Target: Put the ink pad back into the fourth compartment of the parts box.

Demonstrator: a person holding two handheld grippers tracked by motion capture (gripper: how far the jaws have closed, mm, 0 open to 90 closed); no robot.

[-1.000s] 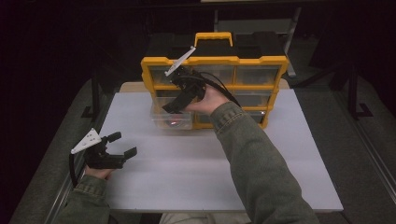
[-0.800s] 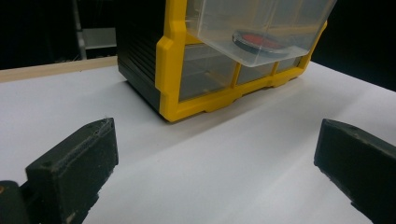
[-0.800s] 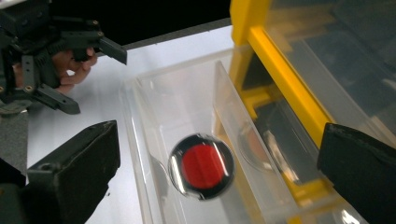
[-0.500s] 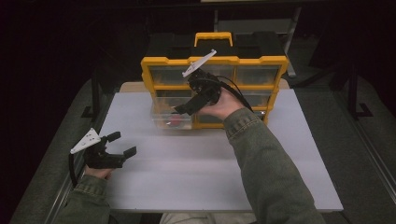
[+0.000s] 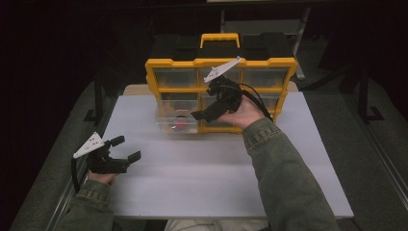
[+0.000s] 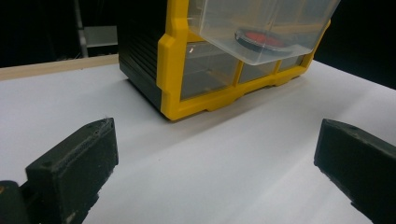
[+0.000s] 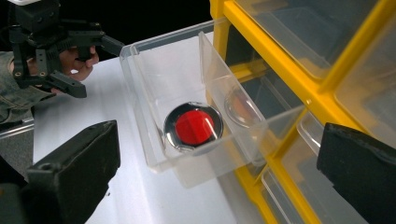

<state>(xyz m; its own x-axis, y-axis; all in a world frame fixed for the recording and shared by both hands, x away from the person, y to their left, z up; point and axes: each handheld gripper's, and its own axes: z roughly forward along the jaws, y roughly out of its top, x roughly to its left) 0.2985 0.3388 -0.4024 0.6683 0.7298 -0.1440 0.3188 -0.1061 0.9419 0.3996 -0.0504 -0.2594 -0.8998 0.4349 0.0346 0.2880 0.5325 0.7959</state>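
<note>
Drawer [image 7: 187,140] out, red disc [image 7: 193,127] inside.
Right hand-held gripper [image 5: 206,111] hovers jaws apart; left hand-held gripper [image 5: 126,148] spread wide on tabletop [image 5: 202,178].

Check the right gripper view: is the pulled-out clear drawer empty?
No. The clear drawer holds a round red disc with a dark rim lying flat on its bottom.

High view overhead; gripper views close (sharing drawer [image 7: 187,126]).

No readable text anywhere I look.

The yellow organizer [image 5: 221,62], its clear drawer [image 7: 187,112], the red disc [image 7: 194,127] inside it and the white table [image 5: 216,183] carry no lettering, label, brand or number that I can make out.
</note>
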